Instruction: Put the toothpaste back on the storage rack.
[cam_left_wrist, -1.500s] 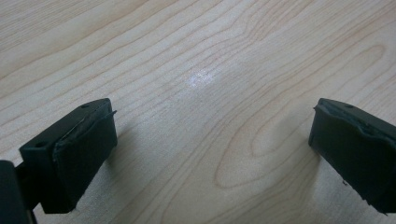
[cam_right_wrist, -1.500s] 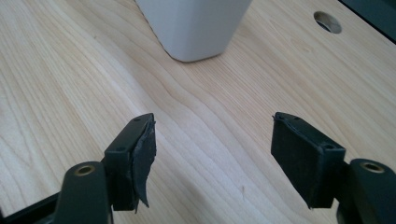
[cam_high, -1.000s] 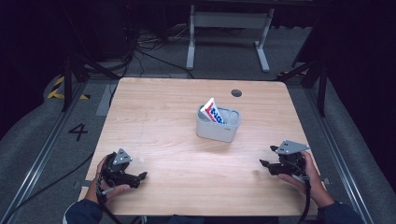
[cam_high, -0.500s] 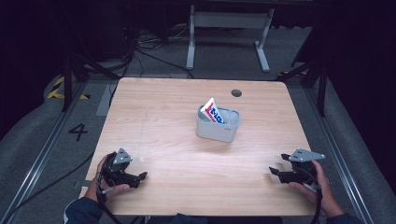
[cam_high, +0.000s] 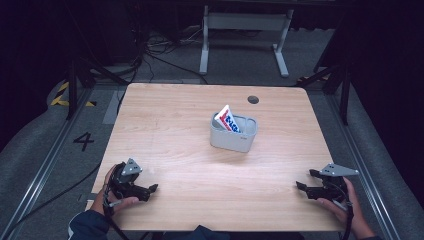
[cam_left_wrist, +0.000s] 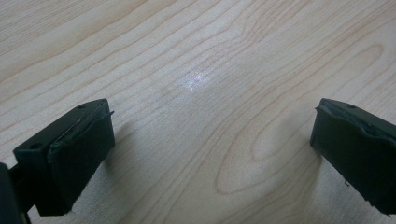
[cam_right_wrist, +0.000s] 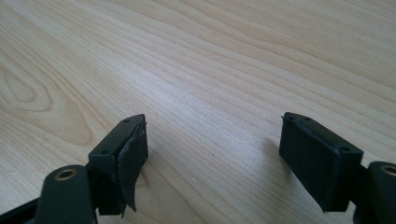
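Note:
A small grey bin (cam_high: 233, 133) stands a little right of the table's middle, with a white packet with red and blue print (cam_high: 227, 119) leaning out of it. My left gripper (cam_high: 151, 189) rests near the front left corner, held by a hand, jaws wide apart with bare wood between them (cam_left_wrist: 212, 135). My right gripper (cam_high: 302, 180) sits at the front right edge, also open, over bare wood (cam_right_wrist: 212, 144). Both point inward along the table and are far from the bin.
The light wooden table (cam_high: 175, 130) has a dark round hole (cam_high: 253, 99) near its far right. A metal stand (cam_high: 240, 35) and cables lie on the floor behind. A floor mark "4" (cam_high: 83, 141) is at the left.
The right gripper has moved right and toward the front edge of the table. The left gripper has barely shifted. The bin and packet stay put.

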